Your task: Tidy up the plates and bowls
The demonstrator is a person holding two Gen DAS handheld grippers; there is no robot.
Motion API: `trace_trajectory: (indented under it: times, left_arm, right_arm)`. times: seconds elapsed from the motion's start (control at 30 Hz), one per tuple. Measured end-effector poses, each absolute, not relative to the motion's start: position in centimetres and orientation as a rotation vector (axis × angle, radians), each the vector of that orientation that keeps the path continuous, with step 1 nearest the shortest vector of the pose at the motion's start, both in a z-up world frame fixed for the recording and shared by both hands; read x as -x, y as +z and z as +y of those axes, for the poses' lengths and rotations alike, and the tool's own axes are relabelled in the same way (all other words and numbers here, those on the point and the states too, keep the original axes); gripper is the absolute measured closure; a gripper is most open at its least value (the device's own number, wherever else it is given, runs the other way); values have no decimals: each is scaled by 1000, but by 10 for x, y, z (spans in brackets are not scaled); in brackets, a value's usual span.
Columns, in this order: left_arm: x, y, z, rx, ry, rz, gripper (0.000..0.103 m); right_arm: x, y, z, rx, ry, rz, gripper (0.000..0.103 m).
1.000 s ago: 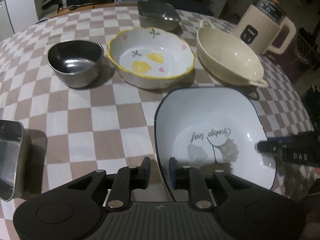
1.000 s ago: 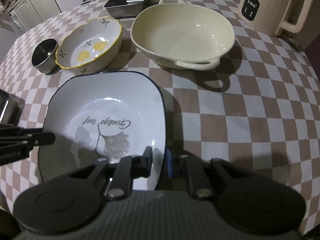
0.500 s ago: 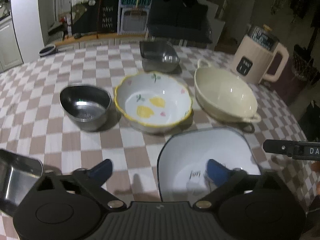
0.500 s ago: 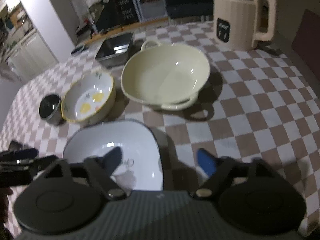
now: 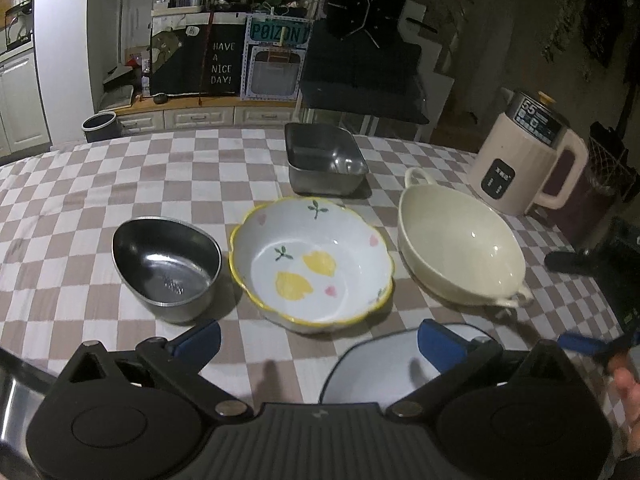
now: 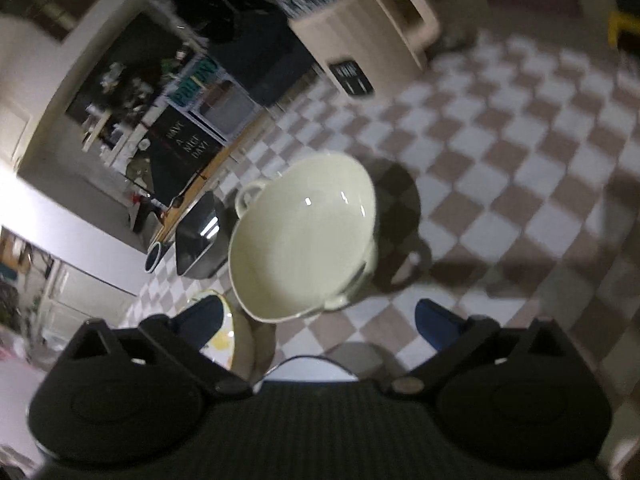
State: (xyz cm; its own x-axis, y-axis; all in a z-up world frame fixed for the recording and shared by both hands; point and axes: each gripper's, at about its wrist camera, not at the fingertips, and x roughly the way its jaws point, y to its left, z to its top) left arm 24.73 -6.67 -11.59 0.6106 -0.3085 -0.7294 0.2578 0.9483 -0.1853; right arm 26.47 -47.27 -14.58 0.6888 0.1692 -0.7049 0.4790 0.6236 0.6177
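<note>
The white square plate (image 5: 380, 364) with a dark rim lies flat on the checked table, just below my left gripper (image 5: 318, 338). That gripper stands wide open and holds nothing. Beyond it sit a steel bowl (image 5: 168, 264), a flowered bowl (image 5: 312, 268) with a yellow rim and a cream two-handled bowl (image 5: 456, 248). My right gripper (image 6: 318, 320) is rolled to one side, its jaws still opening with nothing gripped between them. The cream bowl (image 6: 304, 232) lies ahead of it and the plate's edge (image 6: 312, 368) shows just under it. The right wrist view is blurred.
A steel rectangular pan (image 5: 324, 160) stands at the back of the table. A cream electric jug (image 5: 524, 160) is at the far right. Another steel container (image 5: 12, 400) shows at the lower left edge. Cabinets and shelves stand beyond the table.
Both grippers were shut on opposite edges of the white plate; both have let go, opened wide and drawn back and up. The right wrist view has rolled sideways.
</note>
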Motion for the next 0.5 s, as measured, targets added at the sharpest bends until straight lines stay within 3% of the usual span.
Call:
trace_trajectory:
  times: [0.2, 0.4, 0.5]
  left_arm:
    - [-263, -123, -64, 90, -333, 859, 0]
    - [-270, -123, -65, 129, -352, 810, 0]
    - [-272, -121, -66, 141, -376, 786, 0]
  right_arm:
    - [-271, -160, -480, -976, -273, 793, 5]
    - [-280, -166, -475, -948, -332, 813, 50]
    - [-284, -169, -474, -933, -350, 841, 79]
